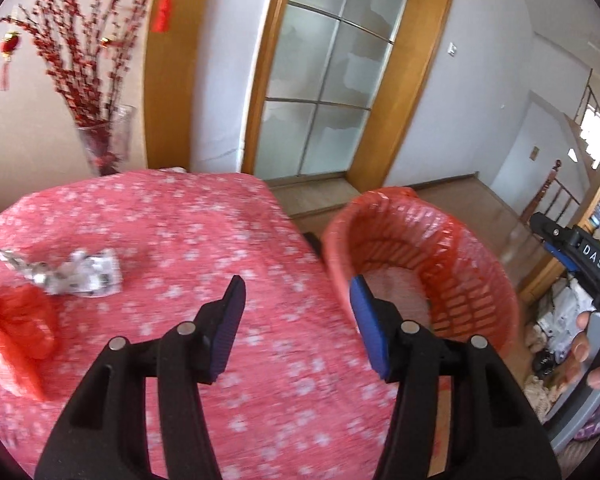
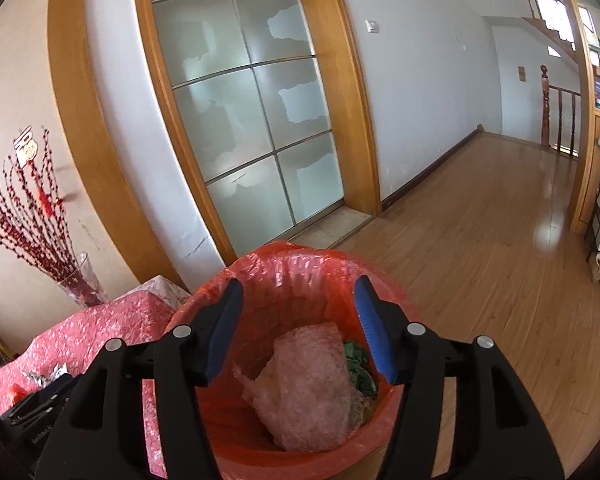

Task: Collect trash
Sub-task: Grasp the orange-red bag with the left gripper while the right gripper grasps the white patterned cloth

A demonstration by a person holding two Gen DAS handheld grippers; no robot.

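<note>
The bin (image 2: 300, 360) is a round plastic basket with slotted lattice walls, lined with a thin, glossy red bag whose crinkled edge folds over the rim; it stands on the wooden plank floor (image 2: 480, 240), right against the corner of the table (image 1: 180, 220). Inside the bin lie a pale, frosted lump of crumpled plastic wrap (image 2: 308, 384) and, beside it toward the far wall, a scrap of green packaging (image 2: 358, 368). The right gripper (image 2: 298, 328) hangs directly over the bin's mouth, its black arms and ribbed blue pads spread apart with nothing between them. The left gripper (image 1: 298, 320) hovers over the table edge next to the bin, likewise spread wide and empty. The table wears a soft pink cloth dotted with small white blossoms. Well away from the bin on that cloth lies a crumpled silvery foil wrapper (image 1: 66, 272), and just beyond it a bunched red plastic bag (image 1: 14, 332) (blurred, so its exact form is unclear). A tall clear glass vase (image 1: 108, 144) of red-berried twigs stands behind the table.
</note>
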